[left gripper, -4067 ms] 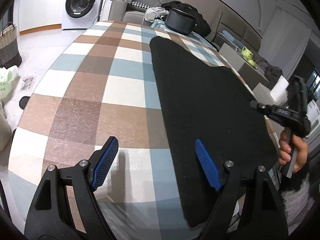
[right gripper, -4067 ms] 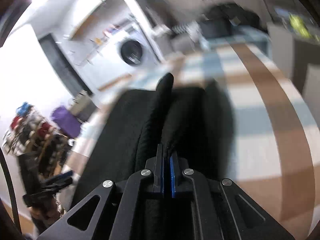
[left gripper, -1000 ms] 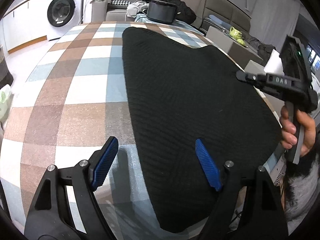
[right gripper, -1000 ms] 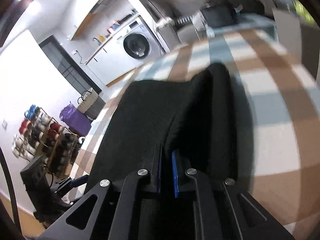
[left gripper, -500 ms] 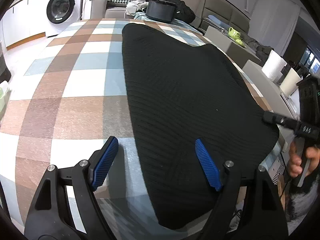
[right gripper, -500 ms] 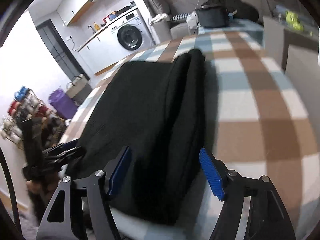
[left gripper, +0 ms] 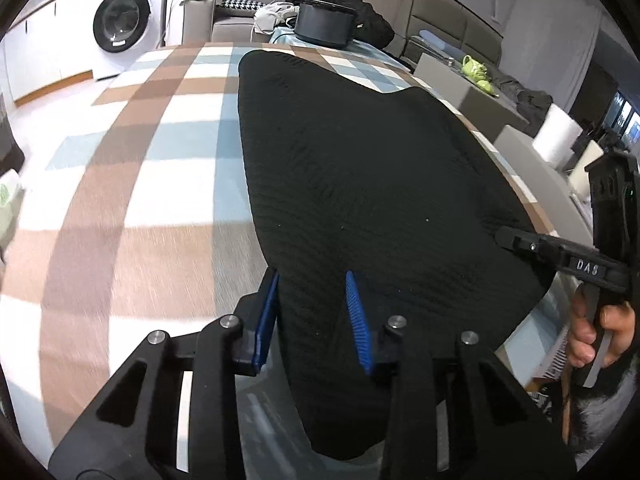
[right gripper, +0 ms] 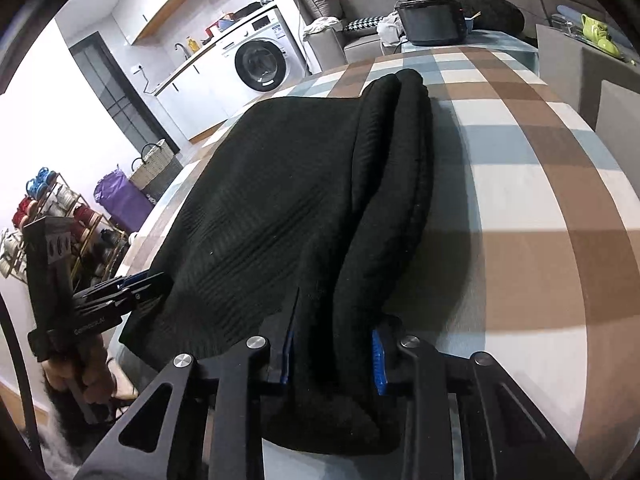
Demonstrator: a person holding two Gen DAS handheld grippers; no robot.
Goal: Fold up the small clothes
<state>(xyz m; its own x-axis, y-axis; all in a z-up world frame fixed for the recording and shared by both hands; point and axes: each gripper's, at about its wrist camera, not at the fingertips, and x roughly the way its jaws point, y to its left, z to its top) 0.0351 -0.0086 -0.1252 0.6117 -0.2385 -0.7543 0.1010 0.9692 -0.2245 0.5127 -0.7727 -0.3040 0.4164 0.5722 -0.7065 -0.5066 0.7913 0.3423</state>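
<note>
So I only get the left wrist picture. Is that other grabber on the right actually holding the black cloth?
Observer: Its own camera shows the right gripper closing on a thick fold of the black garment, and cloth fills the gap between its pads.
Operator: Is the cloth lying flat on that side?
Observer: No. That edge is doubled over into a long roll that runs away across the checked tablecloth.
Operator: And how does my grabber look from over there?
Observer: The left gripper, with its jaws closing over the cloth's other near corner, is seen against a shoe rack on the floor behind it.
</note>
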